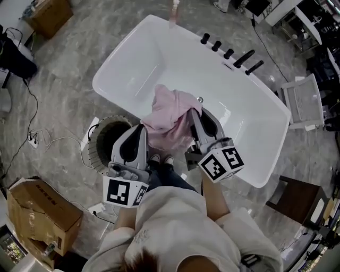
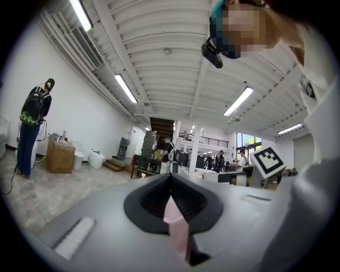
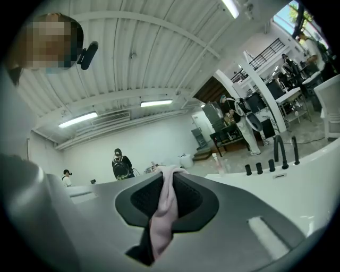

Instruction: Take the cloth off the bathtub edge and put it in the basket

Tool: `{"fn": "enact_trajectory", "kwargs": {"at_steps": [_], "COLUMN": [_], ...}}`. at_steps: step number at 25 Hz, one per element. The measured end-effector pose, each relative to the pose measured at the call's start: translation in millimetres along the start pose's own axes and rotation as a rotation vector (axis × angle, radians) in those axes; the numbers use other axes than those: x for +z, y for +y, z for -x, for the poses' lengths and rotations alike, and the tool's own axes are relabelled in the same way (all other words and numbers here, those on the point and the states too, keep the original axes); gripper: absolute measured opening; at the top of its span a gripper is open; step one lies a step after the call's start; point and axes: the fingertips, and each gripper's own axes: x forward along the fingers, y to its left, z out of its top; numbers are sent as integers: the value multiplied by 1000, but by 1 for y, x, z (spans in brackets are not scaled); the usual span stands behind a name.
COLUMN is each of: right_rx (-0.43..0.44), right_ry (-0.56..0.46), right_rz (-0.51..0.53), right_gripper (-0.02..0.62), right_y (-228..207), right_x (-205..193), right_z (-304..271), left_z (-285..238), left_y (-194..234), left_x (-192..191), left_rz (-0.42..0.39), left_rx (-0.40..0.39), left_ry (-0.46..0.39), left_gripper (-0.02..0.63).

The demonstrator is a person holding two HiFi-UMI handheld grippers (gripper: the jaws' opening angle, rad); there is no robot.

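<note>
A pink cloth (image 1: 169, 118) hangs lifted above the near edge of the white bathtub (image 1: 133, 64), stretched between both grippers. My left gripper (image 1: 142, 126) is shut on the cloth's left part; in the left gripper view a pink strip of cloth (image 2: 176, 228) is pinched between the jaws. My right gripper (image 1: 194, 111) is shut on the right part, and the cloth (image 3: 164, 212) runs through its closed jaws in the right gripper view. The round basket (image 1: 94, 154) stands on the floor below left of the cloth, partly hidden by the left gripper.
Black tap fittings (image 1: 229, 53) line the tub's far rim. A cardboard box (image 1: 40, 215) sits at the lower left and another (image 1: 50, 15) at the top left. A white cable (image 1: 48, 142) lies on the floor left of the basket. A wooden stool (image 1: 295, 199) stands at the right.
</note>
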Motion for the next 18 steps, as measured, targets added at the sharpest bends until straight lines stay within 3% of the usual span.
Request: {"fn": "enact_trajectory", "kwargs": {"at_steps": [10,18], "right_rx": [178,270], "right_ry": [-150,-152], "right_rz": [78,98], "right_gripper": [38,38], "right_y": [66,90], "right_x": [100,119], "right_z": [-6,-9], "left_z": [33,53], "left_y": [7,0], "left_x": [77,92], "left_rz": [-122,-151], "left_rx": [110,181], "left_ry": [-140,-178], "left_gripper": [9,9]}}
